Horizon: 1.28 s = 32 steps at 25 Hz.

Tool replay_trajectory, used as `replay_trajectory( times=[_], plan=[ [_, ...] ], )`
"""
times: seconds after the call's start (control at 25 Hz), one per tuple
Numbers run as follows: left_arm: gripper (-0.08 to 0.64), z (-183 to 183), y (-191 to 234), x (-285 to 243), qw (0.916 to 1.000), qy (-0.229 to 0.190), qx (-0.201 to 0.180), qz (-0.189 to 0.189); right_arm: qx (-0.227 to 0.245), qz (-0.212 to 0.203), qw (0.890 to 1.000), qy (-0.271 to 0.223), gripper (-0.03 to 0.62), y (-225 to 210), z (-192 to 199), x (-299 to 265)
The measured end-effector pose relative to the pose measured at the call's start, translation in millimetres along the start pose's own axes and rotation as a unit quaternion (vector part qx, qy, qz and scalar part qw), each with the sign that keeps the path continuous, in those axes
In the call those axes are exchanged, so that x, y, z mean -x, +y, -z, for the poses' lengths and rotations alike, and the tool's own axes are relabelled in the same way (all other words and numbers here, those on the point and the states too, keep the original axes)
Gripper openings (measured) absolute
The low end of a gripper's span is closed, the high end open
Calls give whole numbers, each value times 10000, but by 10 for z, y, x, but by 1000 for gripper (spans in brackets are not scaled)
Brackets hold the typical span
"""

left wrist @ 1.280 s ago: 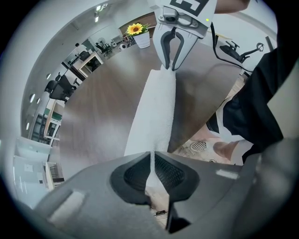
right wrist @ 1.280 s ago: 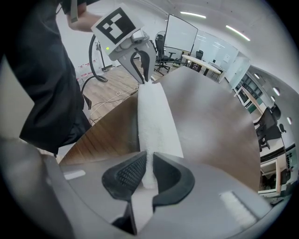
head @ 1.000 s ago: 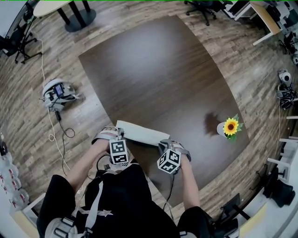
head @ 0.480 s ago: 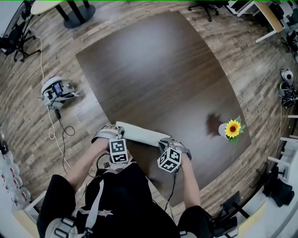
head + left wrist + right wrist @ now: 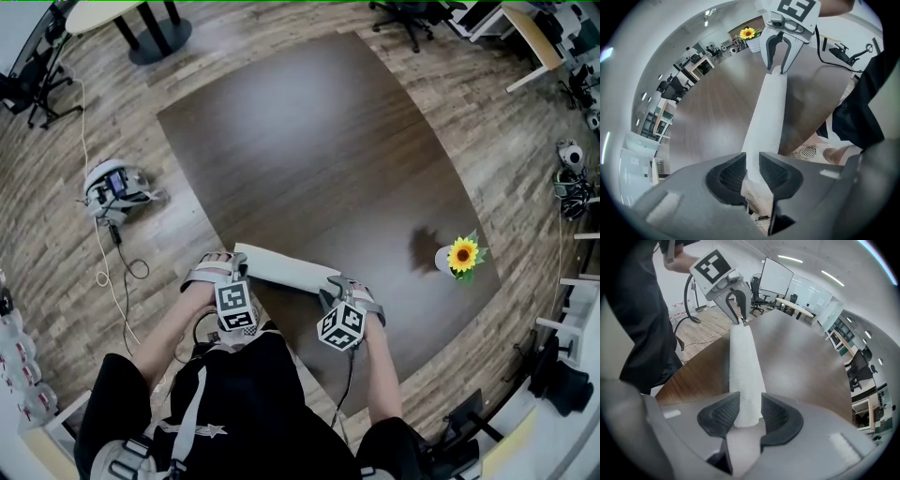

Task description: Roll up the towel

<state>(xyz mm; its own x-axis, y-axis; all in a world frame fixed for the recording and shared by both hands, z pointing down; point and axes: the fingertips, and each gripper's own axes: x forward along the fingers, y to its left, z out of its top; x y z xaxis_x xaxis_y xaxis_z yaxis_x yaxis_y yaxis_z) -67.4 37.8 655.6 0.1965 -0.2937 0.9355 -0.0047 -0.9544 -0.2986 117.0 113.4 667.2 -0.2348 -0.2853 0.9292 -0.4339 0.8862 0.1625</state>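
Note:
The white towel (image 5: 281, 267) lies as a tight roll along the near edge of the dark wooden table (image 5: 309, 141). My left gripper (image 5: 236, 265) stands over the roll's left end, my right gripper (image 5: 330, 286) over its right end, and both point steeply down. In the left gripper view the towel (image 5: 768, 108) runs from between the left gripper's (image 5: 753, 164) jaws to the right gripper (image 5: 778, 69). In the right gripper view the towel (image 5: 743, 366) ends between the right gripper's (image 5: 750, 411) jaws. Both pairs of jaws are opening, with the roll's ends between them.
A sunflower in a small white pot (image 5: 459, 256) stands near the table's right edge. On the wooden floor at the left lie a small device (image 5: 112, 183) and its cable. Office chairs and a round table's base stand at the back. The person's dark clothing fills the bottom.
Both grippers stay at the towel's ends, and the roll has not shifted. Only the head view's framing wobbles slightly.

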Motion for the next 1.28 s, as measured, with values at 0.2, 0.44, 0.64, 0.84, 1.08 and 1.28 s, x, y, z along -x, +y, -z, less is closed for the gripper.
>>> replay_trajectory(
  times=[0.2, 0.44, 0.64, 0.84, 1.08, 1.28],
  plan=[
    [97, 15, -52, 127, 9998, -51, -33, -196, 46, 315, 9994, -122, 146, 67, -49, 118],
    [100, -41, -232, 159, 9997, -153, -78, -147, 31, 219, 9997, -49, 146, 279, 7, 108],
    [100, -16, -308, 58, 9998, -134, -127, -69, 1, 174, 9998, 32, 146, 343, 59, 1],
    [100, 26, -281, -79, 9997, -70, -225, -9, 32, 173, 9998, 108, 144, 290, 91, -120],
    [95, -12, -307, -165, 9989, -72, -468, -6, 245, 260, 9991, 240, 136, 256, 148, -196],
    [59, -2, -329, -172, 9987, -98, -493, -30, 395, 363, 9982, 271, 86, 231, 155, -200]
  ],
)
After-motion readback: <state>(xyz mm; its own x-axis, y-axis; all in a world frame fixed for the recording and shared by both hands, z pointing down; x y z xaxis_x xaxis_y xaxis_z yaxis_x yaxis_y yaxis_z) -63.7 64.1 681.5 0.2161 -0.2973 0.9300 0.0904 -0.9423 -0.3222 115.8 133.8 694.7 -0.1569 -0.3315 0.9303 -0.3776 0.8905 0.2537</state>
